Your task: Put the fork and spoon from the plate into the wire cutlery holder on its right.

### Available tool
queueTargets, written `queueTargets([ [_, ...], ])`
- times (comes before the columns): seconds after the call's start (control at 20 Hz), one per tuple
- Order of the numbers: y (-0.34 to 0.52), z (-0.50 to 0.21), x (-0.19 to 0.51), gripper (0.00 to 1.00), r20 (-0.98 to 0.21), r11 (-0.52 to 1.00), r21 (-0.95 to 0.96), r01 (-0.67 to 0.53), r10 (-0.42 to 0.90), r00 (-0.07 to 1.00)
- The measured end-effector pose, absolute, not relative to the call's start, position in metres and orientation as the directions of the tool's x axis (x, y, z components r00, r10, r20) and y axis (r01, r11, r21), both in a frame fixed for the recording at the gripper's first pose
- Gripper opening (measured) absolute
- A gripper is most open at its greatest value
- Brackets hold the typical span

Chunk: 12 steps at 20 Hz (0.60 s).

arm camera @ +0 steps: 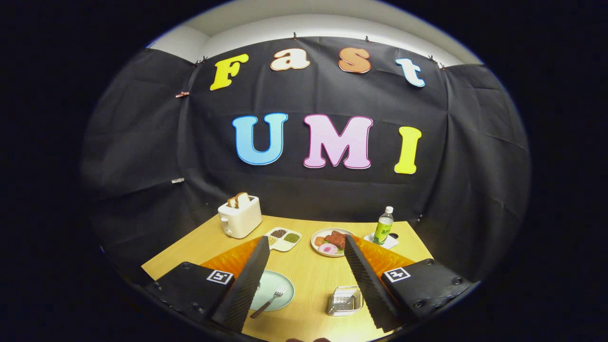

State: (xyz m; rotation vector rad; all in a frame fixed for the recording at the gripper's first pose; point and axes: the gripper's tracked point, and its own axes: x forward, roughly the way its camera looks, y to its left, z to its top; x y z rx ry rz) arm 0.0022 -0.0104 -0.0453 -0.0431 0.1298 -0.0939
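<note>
Gripper (304, 280): fingers spread wide, empty, hanging high above table (308, 270). Fork (269, 301) lies on plate (280, 285) beside left finger; wire cutlery holder (345, 300) to its right; advisable to descend squarely over the handle before closing.

Cloth-walled recording booth, wooden table (304, 275)

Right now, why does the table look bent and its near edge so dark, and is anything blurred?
In the gripper view, the fisheye lens bows the table and booth wall; light falls evenly on the middle and fades toward the rim. The fork on the plate and the wire cutlery holder look sharp enough; the open gripper has its fingers wide apart, close and big.
</note>
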Motion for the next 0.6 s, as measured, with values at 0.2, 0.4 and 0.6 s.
queueTargets([
  [0.2,0.006,-0.069,0.009,0.99,-0.201,0.995,-0.049,0.082,-0.09,0.976],
  [0.4,0.022,-0.101,0.023,0.98,-0.305,0.995,-0.052,0.083,-0.095,0.948],
  [0.6,0.036,-0.148,0.036,0.94,-0.452,0.996,-0.021,0.091,-0.09,0.888],
])
